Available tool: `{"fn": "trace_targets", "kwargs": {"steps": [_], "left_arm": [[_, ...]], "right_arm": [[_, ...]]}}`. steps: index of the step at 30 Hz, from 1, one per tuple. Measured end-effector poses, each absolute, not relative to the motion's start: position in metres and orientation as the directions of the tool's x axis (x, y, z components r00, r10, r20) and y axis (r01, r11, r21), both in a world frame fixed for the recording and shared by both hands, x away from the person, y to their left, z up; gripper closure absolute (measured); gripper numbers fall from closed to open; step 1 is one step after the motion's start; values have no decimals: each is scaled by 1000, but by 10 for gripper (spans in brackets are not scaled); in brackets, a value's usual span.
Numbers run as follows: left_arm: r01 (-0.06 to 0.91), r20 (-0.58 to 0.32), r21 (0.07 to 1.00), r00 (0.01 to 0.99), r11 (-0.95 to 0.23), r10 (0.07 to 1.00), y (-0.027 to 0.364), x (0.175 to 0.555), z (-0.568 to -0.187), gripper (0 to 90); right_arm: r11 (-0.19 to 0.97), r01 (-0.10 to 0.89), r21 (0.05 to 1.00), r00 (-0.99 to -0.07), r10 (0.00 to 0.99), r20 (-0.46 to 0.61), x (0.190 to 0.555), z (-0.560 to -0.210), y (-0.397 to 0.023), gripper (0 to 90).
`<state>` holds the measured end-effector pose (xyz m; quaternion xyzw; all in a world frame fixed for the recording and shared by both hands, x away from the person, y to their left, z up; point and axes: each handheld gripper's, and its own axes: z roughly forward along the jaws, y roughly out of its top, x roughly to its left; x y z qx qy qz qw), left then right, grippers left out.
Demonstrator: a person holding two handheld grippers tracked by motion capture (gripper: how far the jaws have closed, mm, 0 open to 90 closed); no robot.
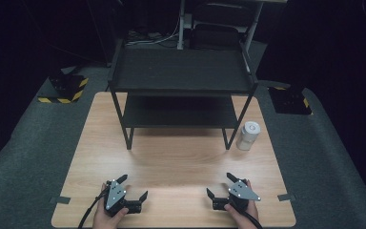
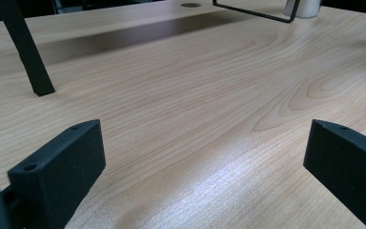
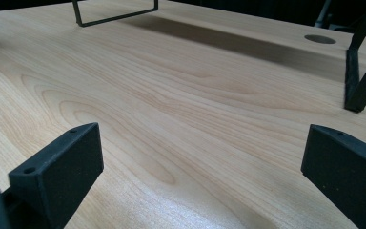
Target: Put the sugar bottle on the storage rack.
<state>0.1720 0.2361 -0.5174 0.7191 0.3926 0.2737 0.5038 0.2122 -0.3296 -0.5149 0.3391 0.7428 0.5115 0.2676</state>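
At the table's near edge, a hand holds my left gripper open, with nothing between its jaws. My right gripper mirrors it at the near right, also open with nothing in it. Both rest low over the light wooden table and angle inward toward its middle. In the left gripper view, the left gripper has its jaws wide apart over bare wood. The right gripper stands the same way in the right gripper view. A white cylindrical container stands upright by the rack's front right leg, well beyond the right gripper.
A black two-tier metal rack occupies the back half of the table; one leg appears in the left gripper view and another leg in the right gripper view. The container's base shows far off. Grey carpet surrounds the table.
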Motion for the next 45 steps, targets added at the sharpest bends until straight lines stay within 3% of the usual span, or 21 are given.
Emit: {"fn": "trace_targets", "kwargs": {"steps": [32, 45], "left_arm": [[286, 5, 939, 549, -193, 836, 236, 172, -517, 4], [285, 3, 939, 551, -192, 834, 237, 172, -517, 4]], "right_arm": [[268, 206, 941, -636, 767, -80, 211, -515, -328, 2], [180, 134, 975, -629, 775, -57, 202, -506, -331, 2]]}}
